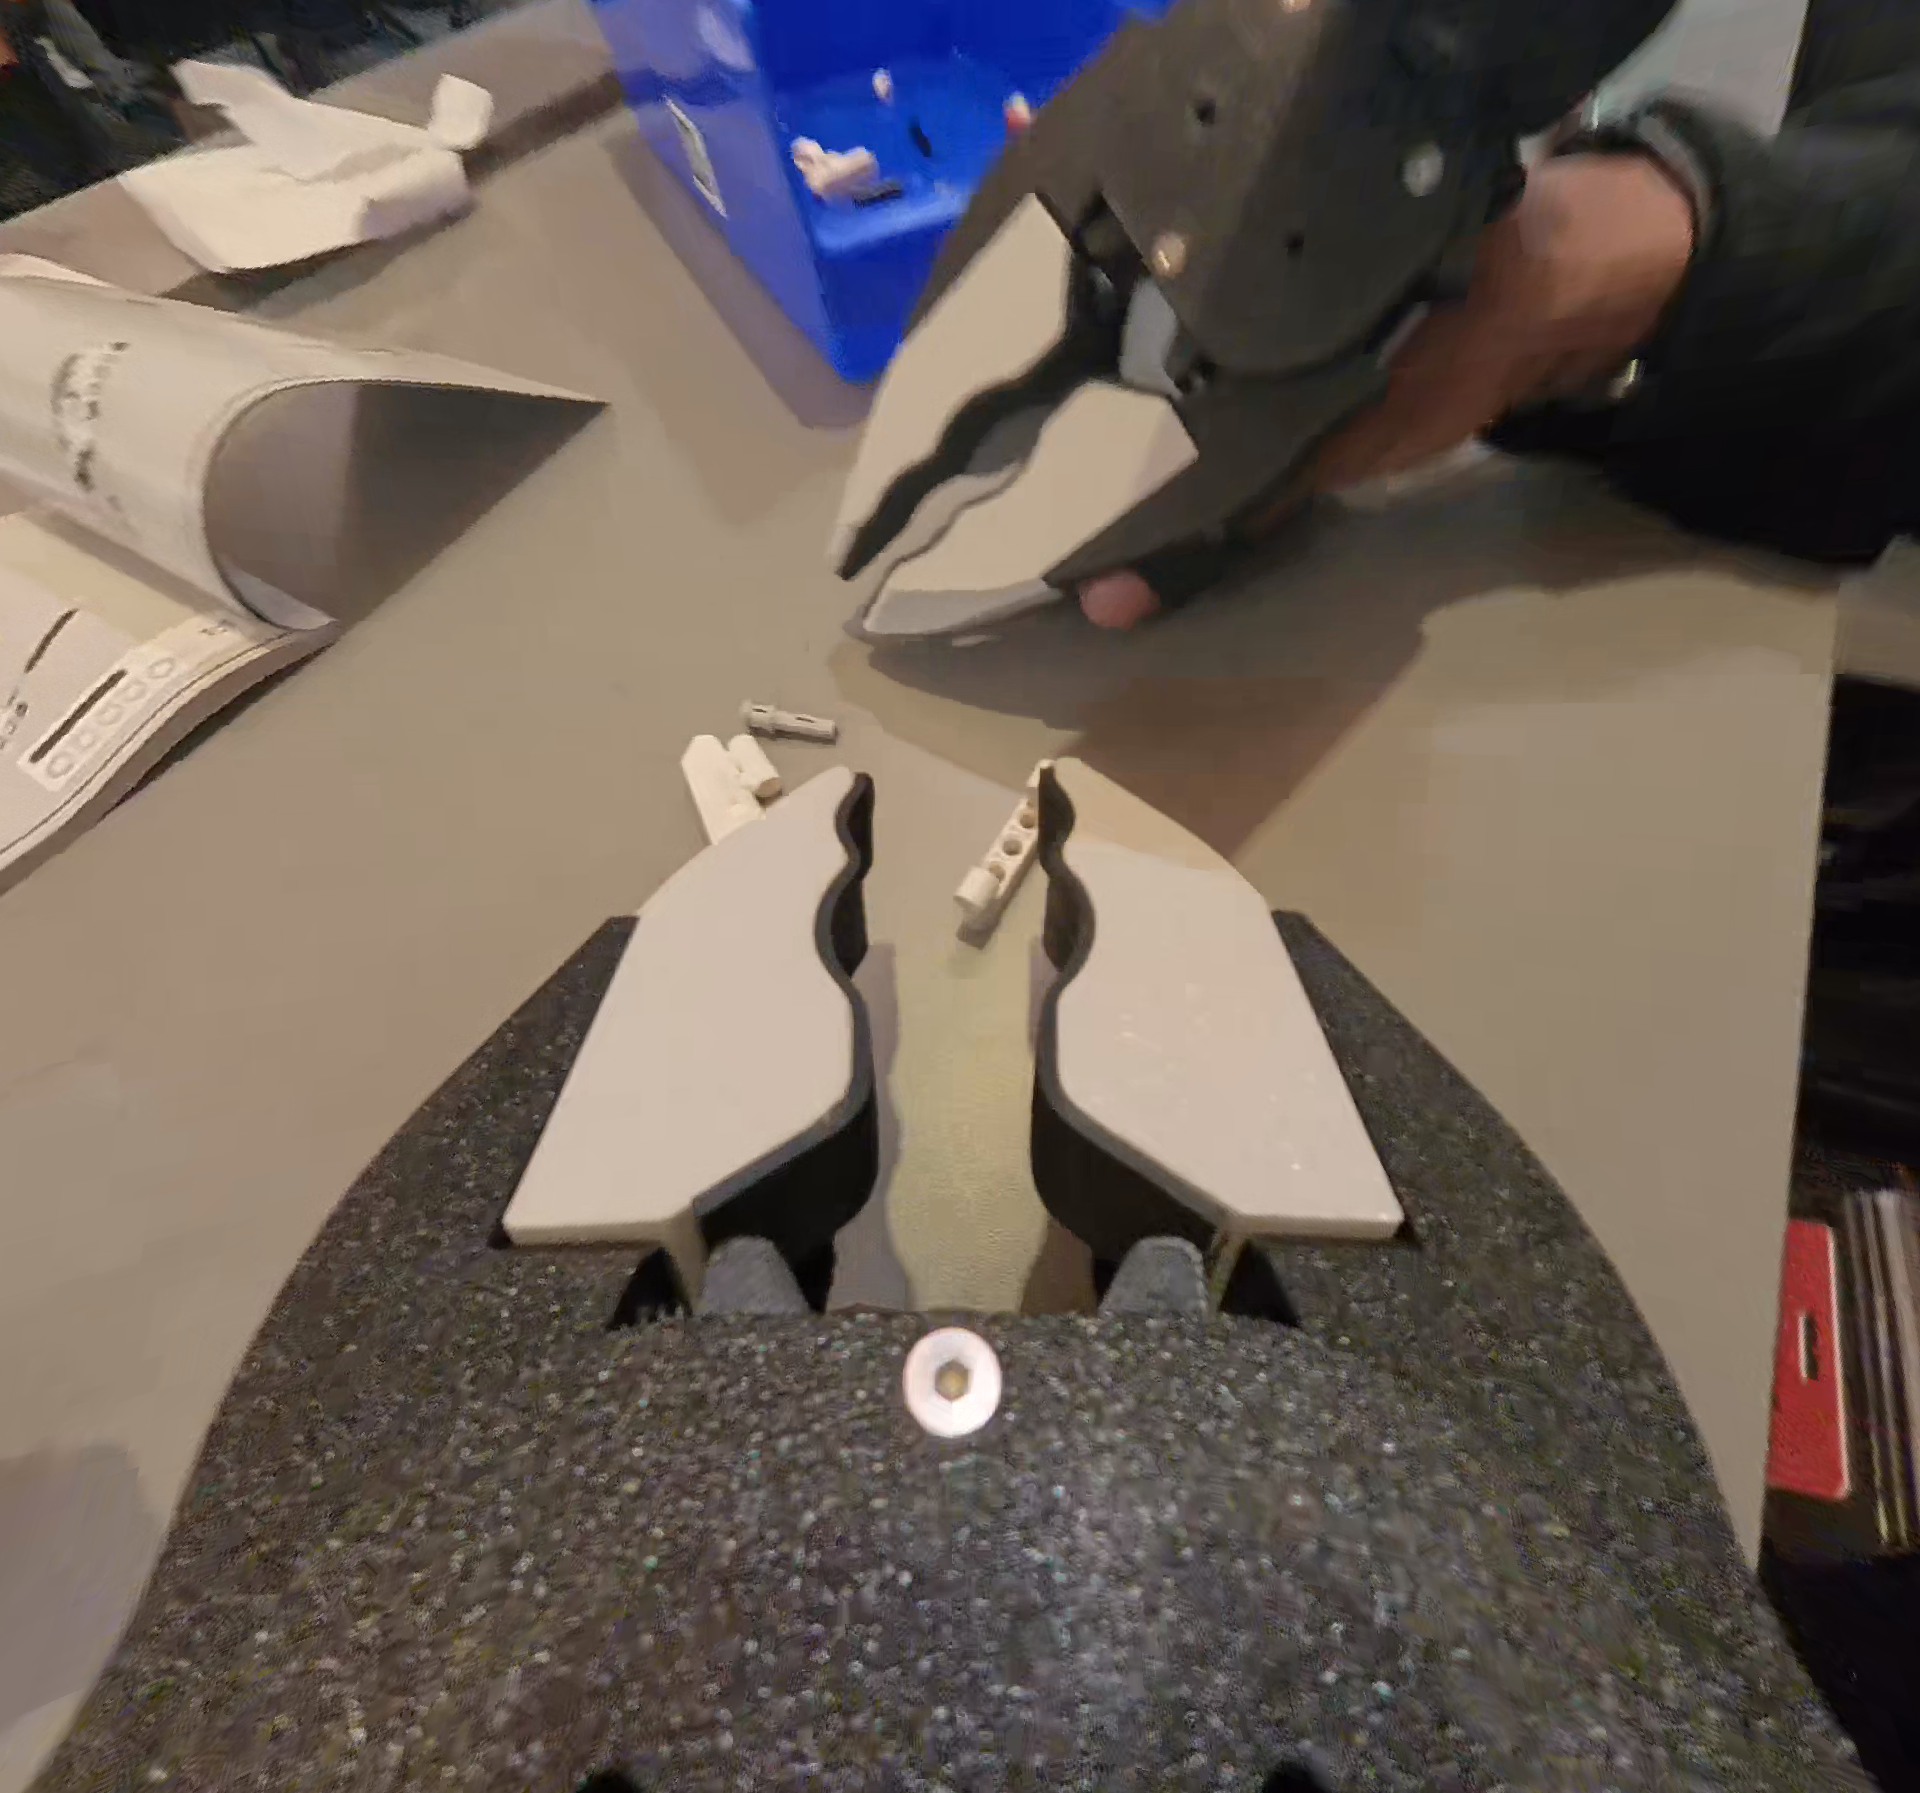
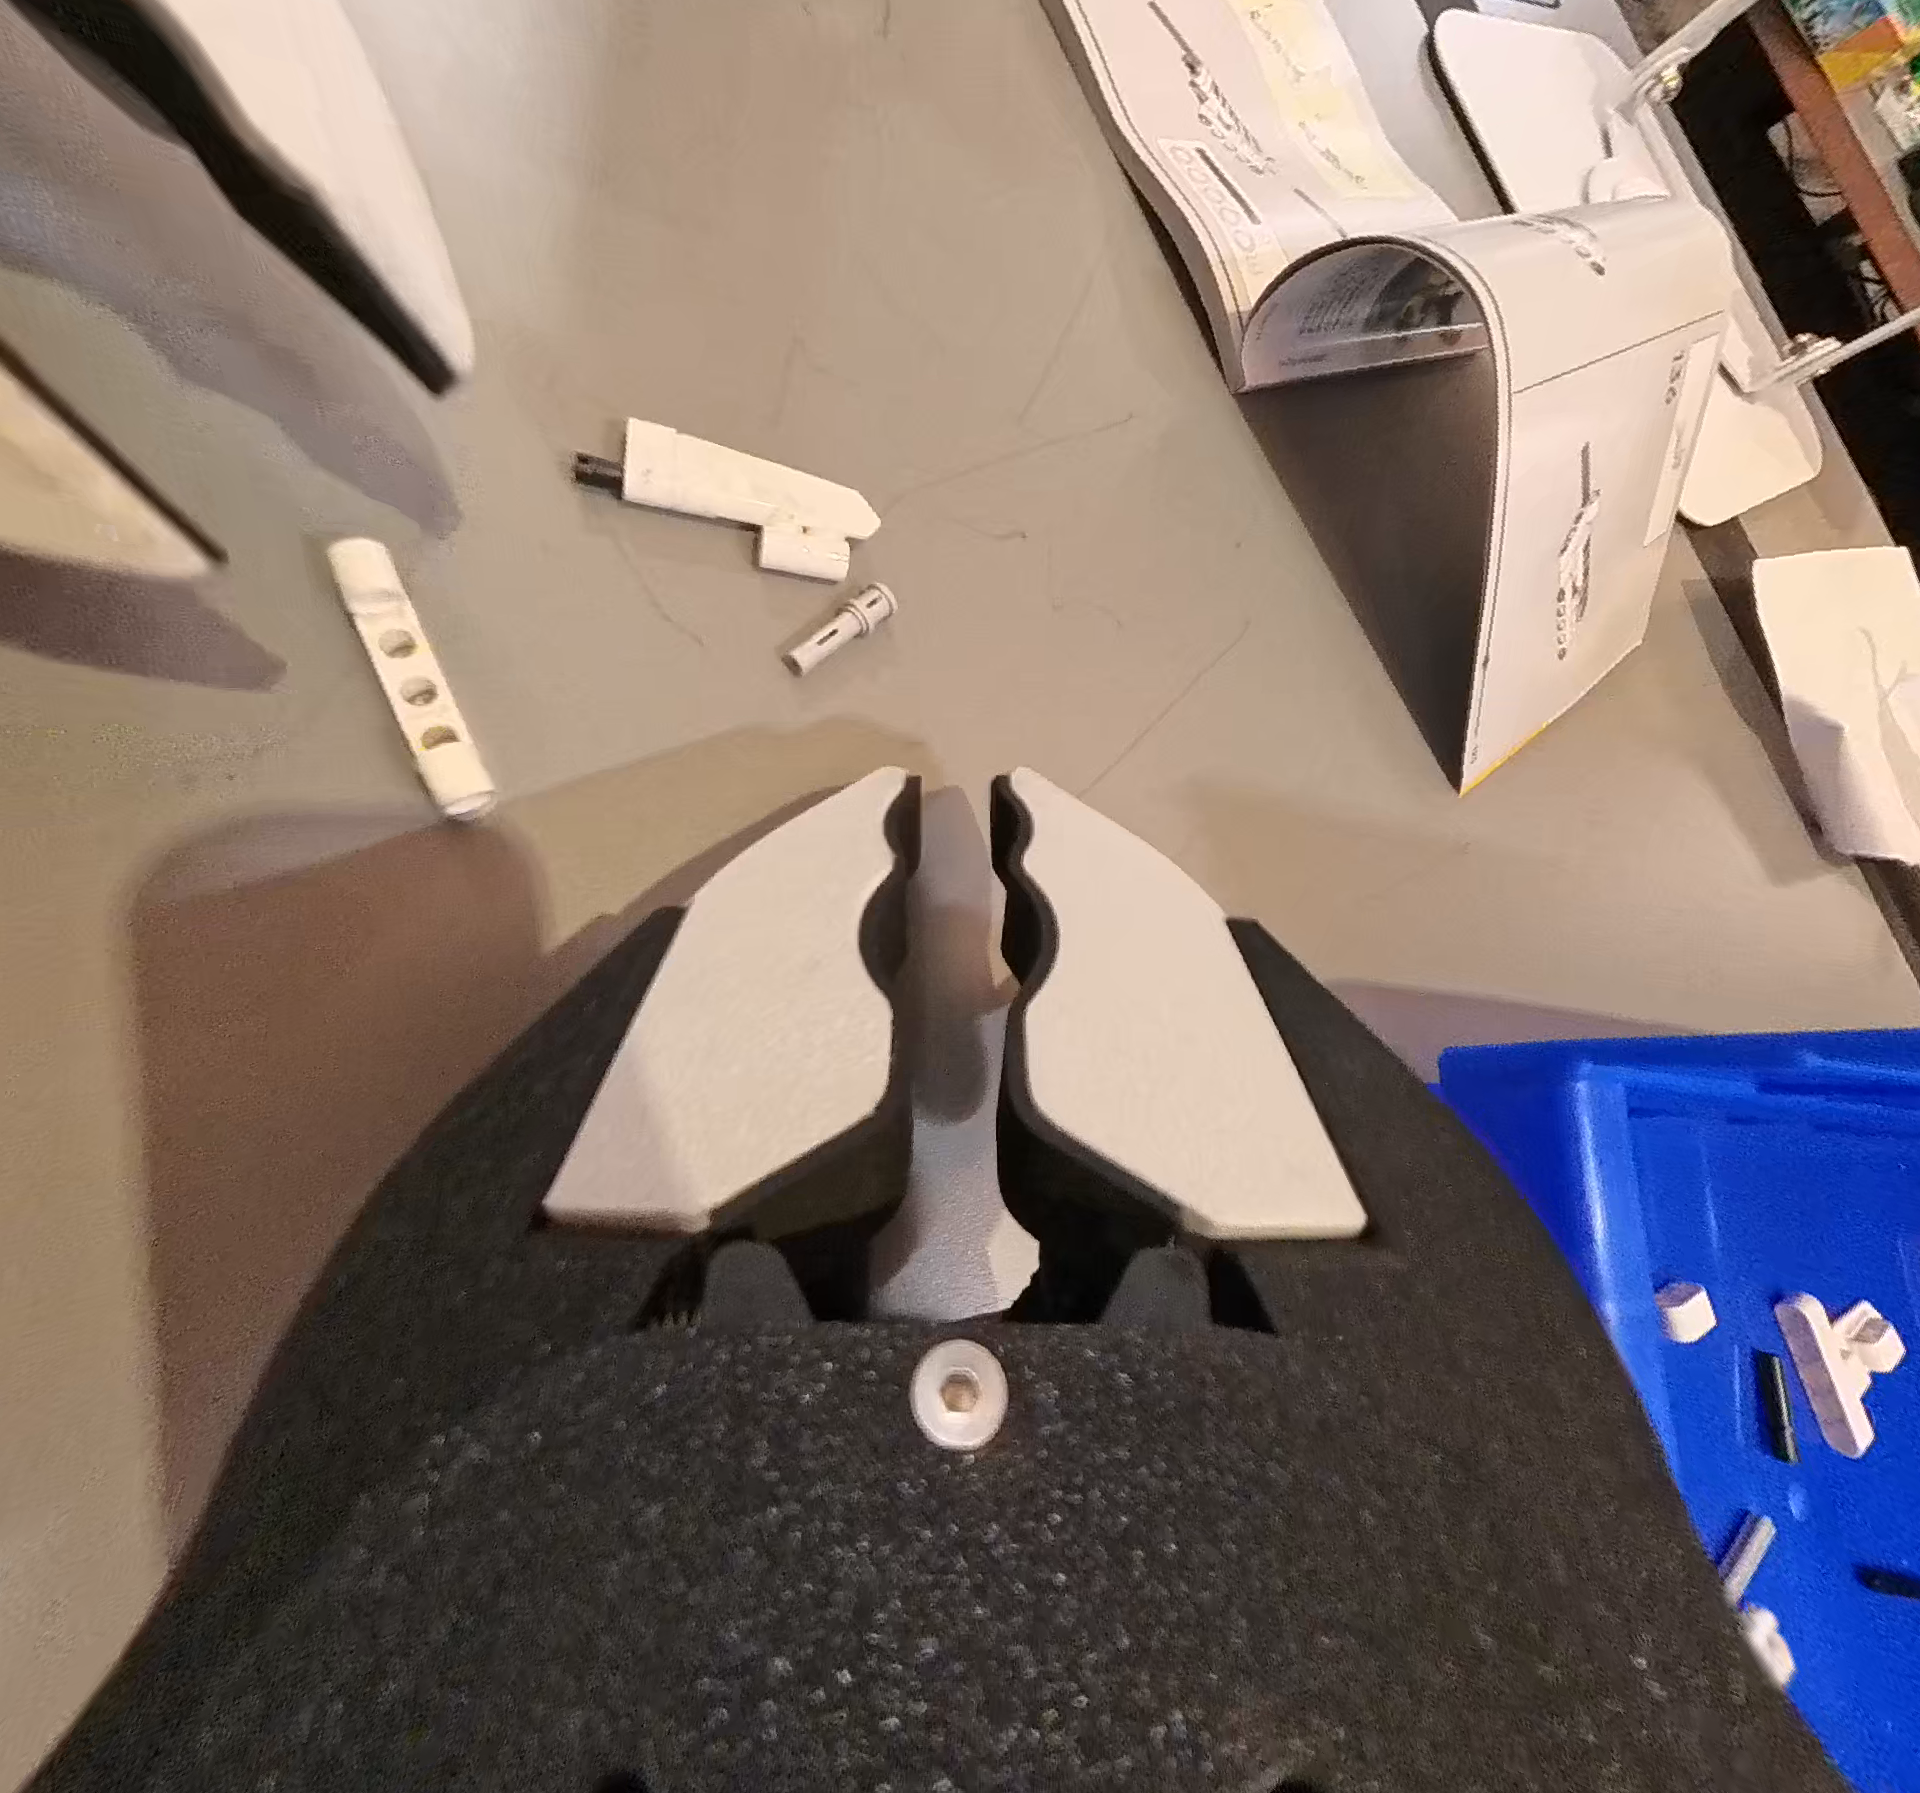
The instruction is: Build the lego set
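Left claw (image 1: 956,787): spread, white holed beam (image 1: 1000,860) lying loose against its right finger. Right claw (image 2: 956,793): narrowly parted, pinching nothing; grey pin (image 2: 840,629) ahead on worktop (image 2: 727,185).

A white beam with holes (image 1: 1000,860) is lying flat on the grey table (image 1: 416,1016), sitting between the spread fingers of the left gripper (image 1: 956,787), just beside the right-hand finger and not being pressed. Near the beam, a long white panel piece (image 2: 743,496) is lying flat, with a black pin (image 2: 592,470) sticking out of one end. A small grey pin (image 2: 842,629) is lying just beside that panel, on the side away from the beam.
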The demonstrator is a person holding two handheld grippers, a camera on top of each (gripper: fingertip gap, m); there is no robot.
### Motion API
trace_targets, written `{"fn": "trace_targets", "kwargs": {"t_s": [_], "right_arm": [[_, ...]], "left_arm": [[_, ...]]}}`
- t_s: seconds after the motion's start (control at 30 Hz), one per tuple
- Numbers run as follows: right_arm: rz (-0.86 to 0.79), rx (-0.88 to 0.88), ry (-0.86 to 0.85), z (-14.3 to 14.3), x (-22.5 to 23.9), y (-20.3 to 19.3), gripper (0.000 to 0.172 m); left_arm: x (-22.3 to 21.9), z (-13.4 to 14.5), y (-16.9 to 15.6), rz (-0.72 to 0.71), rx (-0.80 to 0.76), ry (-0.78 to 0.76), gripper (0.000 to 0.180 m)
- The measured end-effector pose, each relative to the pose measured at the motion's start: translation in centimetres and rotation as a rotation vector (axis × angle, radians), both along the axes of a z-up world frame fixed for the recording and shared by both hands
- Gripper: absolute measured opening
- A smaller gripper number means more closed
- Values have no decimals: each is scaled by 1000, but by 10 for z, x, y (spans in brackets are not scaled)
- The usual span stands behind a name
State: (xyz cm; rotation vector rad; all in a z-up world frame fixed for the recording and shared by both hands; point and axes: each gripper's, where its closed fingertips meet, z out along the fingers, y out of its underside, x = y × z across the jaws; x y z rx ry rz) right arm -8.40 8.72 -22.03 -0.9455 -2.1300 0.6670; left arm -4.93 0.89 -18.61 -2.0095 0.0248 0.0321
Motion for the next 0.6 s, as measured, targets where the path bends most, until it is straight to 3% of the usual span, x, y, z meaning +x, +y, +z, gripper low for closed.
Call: {"fn": "trace_targets", "kwargs": {"t_s": [0.1,0.27,0.4,0.6], "right_arm": [[-34,10,21,1,-1,3,11],[-85,54,66,3,-2,8,11],[-108,71,79,4,-3,11,11],[-120,43,60,3,-7,12,10]], "left_arm": [[-11,11,-4,51,80,-98,30],[-14,9,-5,62,70,-143,30],[-20,15,-1,90,100,-67,27],[-30,54,24,49,213,99,24]]}}
